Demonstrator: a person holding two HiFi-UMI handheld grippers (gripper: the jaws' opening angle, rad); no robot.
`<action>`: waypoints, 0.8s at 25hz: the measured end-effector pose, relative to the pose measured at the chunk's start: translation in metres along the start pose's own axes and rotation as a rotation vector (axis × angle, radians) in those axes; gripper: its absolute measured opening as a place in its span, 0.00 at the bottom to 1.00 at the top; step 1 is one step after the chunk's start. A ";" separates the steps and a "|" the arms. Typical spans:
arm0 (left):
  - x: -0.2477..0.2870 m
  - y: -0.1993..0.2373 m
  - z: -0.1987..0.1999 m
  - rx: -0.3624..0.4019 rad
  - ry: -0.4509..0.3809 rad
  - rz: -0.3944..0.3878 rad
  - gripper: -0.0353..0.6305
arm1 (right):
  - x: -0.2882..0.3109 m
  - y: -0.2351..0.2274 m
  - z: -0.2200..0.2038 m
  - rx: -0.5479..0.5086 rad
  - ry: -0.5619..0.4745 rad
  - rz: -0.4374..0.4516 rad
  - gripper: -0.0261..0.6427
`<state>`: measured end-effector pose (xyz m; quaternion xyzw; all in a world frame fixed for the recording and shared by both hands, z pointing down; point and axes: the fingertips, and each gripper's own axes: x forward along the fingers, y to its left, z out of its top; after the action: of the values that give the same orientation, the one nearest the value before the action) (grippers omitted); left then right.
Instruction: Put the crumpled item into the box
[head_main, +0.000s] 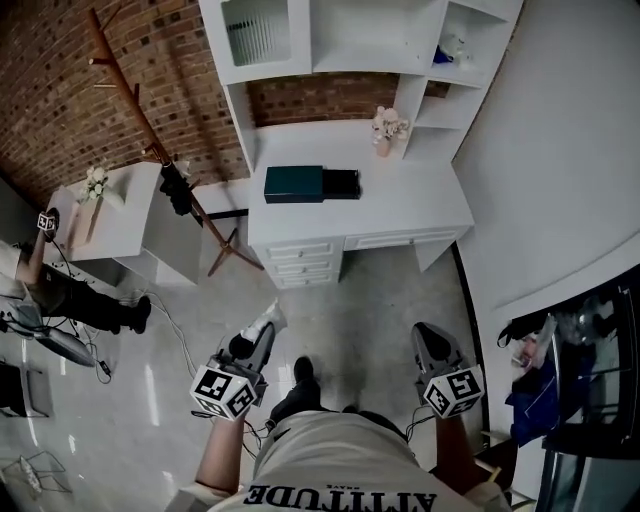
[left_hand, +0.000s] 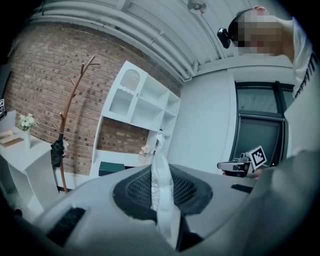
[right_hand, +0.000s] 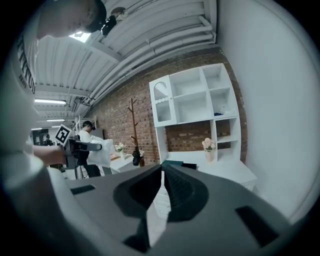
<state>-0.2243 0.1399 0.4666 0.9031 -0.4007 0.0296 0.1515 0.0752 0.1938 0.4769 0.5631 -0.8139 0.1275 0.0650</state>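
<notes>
My left gripper's (head_main: 262, 330) jaws pinch the white crumpled item (left_hand: 162, 185) narrowly, well apart from the box (head_main: 294, 184) near the surface's (head_main: 400, 205) left edge. That thin hold could slip on the way there. My right gripper's (right_hand: 161, 175) jaws sit together, empty.

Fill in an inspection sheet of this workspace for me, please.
Surface: white desk, holding the box and a vase.
Job's things: dark box sits on the desk; crumpled white item is away from it, in the left gripper.
Clutter: vase of flowers at the back of the desk.
Grippers: left gripper shut on the crumpled white item; right gripper shut, nothing between.
Cables: cable trailing on the floor at left.
Surroundings: brick wall, coat rack, side table, person at left.
</notes>
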 end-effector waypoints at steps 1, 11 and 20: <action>0.006 0.009 0.003 0.000 0.005 -0.010 0.17 | 0.008 0.000 0.001 -0.001 0.005 -0.009 0.09; 0.061 0.099 0.029 0.015 0.039 -0.096 0.17 | 0.091 -0.002 0.021 -0.015 0.036 -0.097 0.09; 0.087 0.151 0.037 -0.008 0.058 -0.138 0.17 | 0.149 0.002 0.034 -0.024 0.052 -0.129 0.09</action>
<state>-0.2783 -0.0293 0.4839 0.9267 -0.3332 0.0434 0.1684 0.0211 0.0507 0.4813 0.6100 -0.7755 0.1278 0.1011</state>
